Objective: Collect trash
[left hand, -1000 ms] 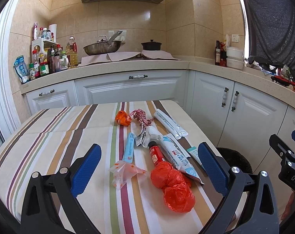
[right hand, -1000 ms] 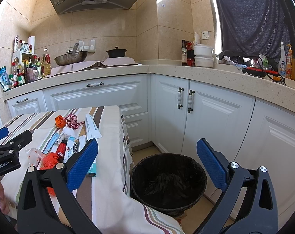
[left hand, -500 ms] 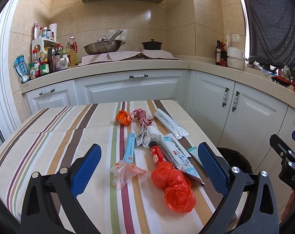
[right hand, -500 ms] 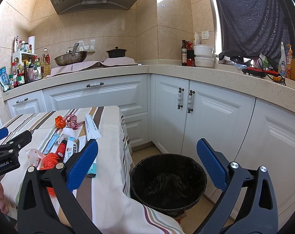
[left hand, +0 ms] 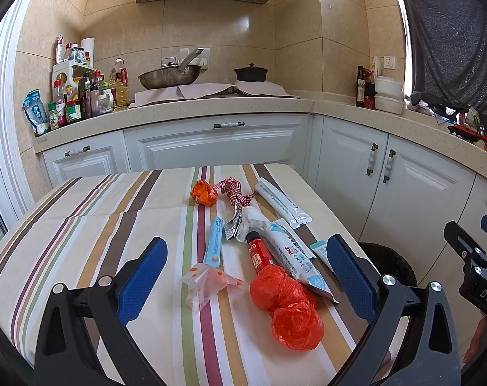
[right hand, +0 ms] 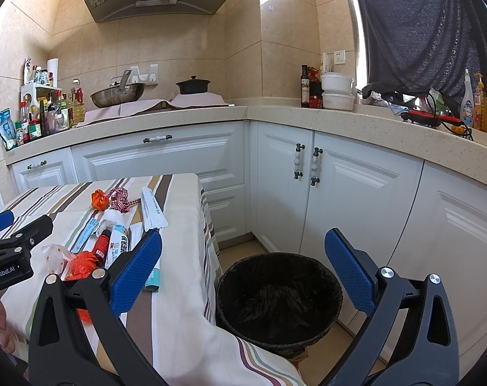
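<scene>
Trash lies on the striped tablecloth (left hand: 92, 225): a crumpled red plastic bag (left hand: 286, 305), a clear dotted bag (left hand: 204, 284), a red tube (left hand: 259, 252), a white toothpaste tube (left hand: 293, 257), a light blue wrapper (left hand: 213, 245), a white sachet (left hand: 280, 201), a small orange wad (left hand: 204, 193) and a red-white ribbon (left hand: 235, 191). My left gripper (left hand: 245, 278) is open above the near pile, holding nothing. My right gripper (right hand: 243, 268) is open over the table's right edge, above a black-lined bin (right hand: 279, 299) on the floor.
White cabinets (right hand: 323, 177) and a beige counter (left hand: 185, 109) wrap the corner behind. A wok (left hand: 169, 75) and black pot (left hand: 250, 73) sit on the stove, with bottles (left hand: 79, 96) at left. The bin's rim (left hand: 388, 260) shows beside the table.
</scene>
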The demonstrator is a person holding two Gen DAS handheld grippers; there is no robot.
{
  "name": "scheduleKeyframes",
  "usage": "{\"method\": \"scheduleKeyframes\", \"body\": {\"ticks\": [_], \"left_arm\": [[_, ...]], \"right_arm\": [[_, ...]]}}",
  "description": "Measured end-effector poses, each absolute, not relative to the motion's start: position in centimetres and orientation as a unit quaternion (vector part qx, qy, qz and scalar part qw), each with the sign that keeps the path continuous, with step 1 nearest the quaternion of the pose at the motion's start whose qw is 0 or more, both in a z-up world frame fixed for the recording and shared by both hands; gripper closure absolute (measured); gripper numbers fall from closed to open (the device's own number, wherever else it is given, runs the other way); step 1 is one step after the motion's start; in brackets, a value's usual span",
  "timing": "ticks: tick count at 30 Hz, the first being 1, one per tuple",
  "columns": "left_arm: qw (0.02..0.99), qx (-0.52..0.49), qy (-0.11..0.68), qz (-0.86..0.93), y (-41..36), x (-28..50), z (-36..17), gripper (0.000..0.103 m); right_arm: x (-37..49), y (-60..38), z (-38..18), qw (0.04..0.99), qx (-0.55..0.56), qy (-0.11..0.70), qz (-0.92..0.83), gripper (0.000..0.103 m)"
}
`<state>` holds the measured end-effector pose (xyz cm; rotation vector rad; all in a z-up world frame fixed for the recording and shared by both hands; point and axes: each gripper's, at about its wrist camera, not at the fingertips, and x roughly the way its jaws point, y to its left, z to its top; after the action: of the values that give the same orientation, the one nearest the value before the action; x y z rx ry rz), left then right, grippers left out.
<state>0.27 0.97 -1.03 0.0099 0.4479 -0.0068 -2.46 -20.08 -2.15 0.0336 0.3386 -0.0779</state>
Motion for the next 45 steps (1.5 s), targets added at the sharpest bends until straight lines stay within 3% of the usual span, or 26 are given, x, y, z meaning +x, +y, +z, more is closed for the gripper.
{"method": "scheduleKeyframes", "body": {"ticks": [45], "left_arm": [[0.959, 0.018, 0.283, 0.028, 4.5, 1.2, -5.2, 0.006]], "right_arm": [[0.7, -16.7, -6.3, 0.972, 0.016, 0.235, 0.019, 0.004]]}}
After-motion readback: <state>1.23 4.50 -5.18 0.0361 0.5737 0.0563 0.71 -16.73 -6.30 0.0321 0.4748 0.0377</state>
